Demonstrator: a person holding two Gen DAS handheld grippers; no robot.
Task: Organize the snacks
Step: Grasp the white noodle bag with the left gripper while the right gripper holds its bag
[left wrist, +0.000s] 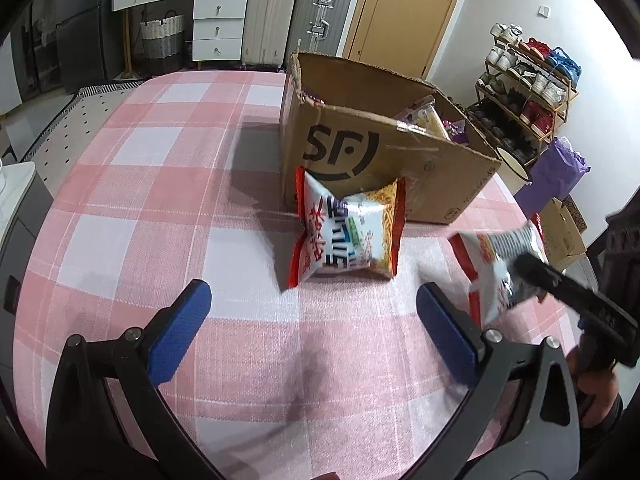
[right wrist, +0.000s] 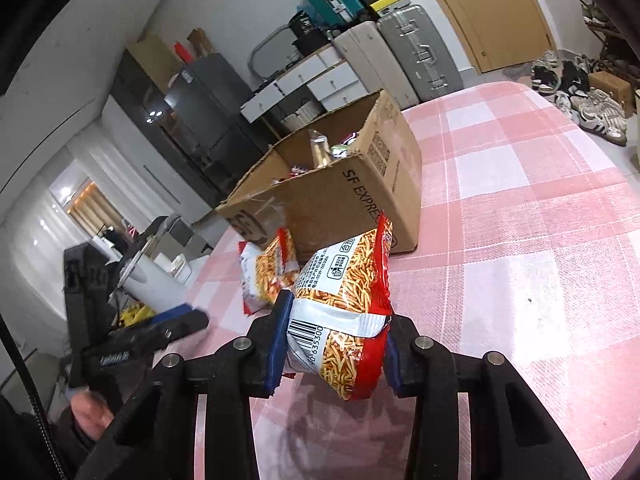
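A red and white snack bag point(left wrist: 349, 232) lies on the checked tablecloth against the front of an open SF cardboard box point(left wrist: 384, 152). My left gripper point(left wrist: 312, 320) is open and empty, just short of that bag. My right gripper point(right wrist: 334, 344) is shut on a second, similar snack bag point(right wrist: 344, 312) and holds it above the table. That held bag point(left wrist: 500, 268) shows blurred at the right in the left wrist view. The box point(right wrist: 340, 196) holds several other snacks. The lying bag point(right wrist: 268, 272) also shows in the right wrist view.
The pink and white checked table point(left wrist: 160, 200) spreads to the left of the box. A shoe rack point(left wrist: 524, 92) and a purple bag point(left wrist: 560, 172) stand beyond the table's right edge. Suitcases point(left wrist: 292, 20) and white drawers point(left wrist: 218, 24) stand at the back wall.
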